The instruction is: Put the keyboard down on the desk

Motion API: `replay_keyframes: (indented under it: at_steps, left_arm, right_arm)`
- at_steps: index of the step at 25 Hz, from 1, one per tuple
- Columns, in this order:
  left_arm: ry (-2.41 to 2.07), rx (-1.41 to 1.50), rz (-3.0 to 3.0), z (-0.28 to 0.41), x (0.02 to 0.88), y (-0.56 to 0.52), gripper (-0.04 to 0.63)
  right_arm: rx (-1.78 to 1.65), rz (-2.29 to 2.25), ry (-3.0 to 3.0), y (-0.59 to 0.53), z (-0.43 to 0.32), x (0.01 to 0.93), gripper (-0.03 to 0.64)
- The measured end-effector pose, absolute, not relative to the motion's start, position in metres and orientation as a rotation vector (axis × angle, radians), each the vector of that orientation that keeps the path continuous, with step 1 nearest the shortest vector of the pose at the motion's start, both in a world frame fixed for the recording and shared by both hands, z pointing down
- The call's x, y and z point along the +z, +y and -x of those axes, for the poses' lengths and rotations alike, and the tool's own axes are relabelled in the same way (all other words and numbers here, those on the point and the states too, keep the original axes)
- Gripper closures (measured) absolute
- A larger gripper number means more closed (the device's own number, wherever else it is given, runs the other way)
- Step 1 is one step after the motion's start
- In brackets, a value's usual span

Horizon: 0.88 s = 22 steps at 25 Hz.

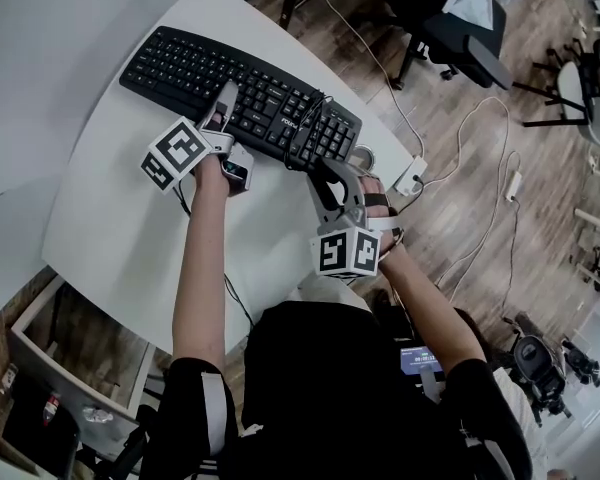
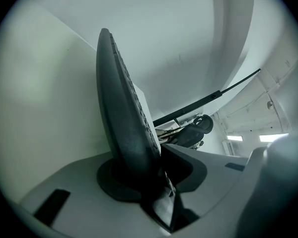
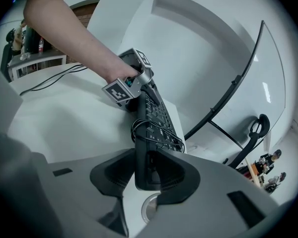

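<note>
A black keyboard (image 1: pixel 180 63) lies flat and slantwise across the white desk (image 1: pixel 110 198); whether its weight rests on the top I cannot tell. Its own black cable (image 1: pixel 302 133) is looped around its right part. My left gripper (image 1: pixel 223 103) is shut on the middle of the keyboard's near edge, and in the left gripper view that edge (image 2: pixel 121 118) stands between the jaws of this gripper (image 2: pixel 154 167). My right gripper (image 3: pixel 148 170) is shut on the keyboard's right end (image 3: pixel 156 118), below the cable loop (image 3: pixel 139 128). In the head view the right gripper (image 1: pixel 325 168) sits near the desk's right edge.
A round silver grommet (image 1: pixel 361 156) sits in the desk just under the keyboard's right end, also visible as a disc (image 3: pixel 150 208) below my right jaws. On the wooden floor beyond the desk edge lie a white power adapter (image 1: pixel 412 178) with cables, and an office chair (image 1: pixel 450 23) stands there.
</note>
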State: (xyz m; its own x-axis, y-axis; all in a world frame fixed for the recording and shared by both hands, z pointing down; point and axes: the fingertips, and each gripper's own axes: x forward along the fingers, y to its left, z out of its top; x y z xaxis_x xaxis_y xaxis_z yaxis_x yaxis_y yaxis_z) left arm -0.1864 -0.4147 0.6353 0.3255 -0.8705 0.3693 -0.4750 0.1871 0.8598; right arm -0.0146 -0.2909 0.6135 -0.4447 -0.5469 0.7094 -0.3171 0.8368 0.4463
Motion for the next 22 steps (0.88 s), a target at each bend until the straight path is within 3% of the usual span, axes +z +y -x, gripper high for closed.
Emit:
replay_keyframes:
  at_steps: [8, 9, 10, 12, 22]
  left_arm:
    - [-1.349, -0.362, -1.526, 0.186, 0.629, -0.414, 0.454]
    - [-1.322, -0.344, -1.568, 0.180, 0.625, -0.413, 0.423]
    - [-1.285, -0.321, -1.614, 0.171, 0.621, -0.411, 0.317]
    - [-1.243, -0.270, -1.663, 0.156, 0.618, -0.405, 0.281]
    - [-1.278, -0.167, -1.693, 0.157, 0.612, -0.376, 0.282]
  right_arm:
    - [-0.264, -0.647, -2.083, -0.292, 0.015, 0.610, 0.466]
    - [-0.262, -0.651, -2.087, -0.292, 0.015, 0.609, 0.466]
    - [-0.259, -0.656, -2.092, -0.292, 0.015, 0.608, 0.466]
    - [-0.253, -0.664, -2.100, -0.293, 0.016, 0.606, 0.466]
    - [-0.233, -0.683, -2.100, -0.292, 0.019, 0.602, 0.466]
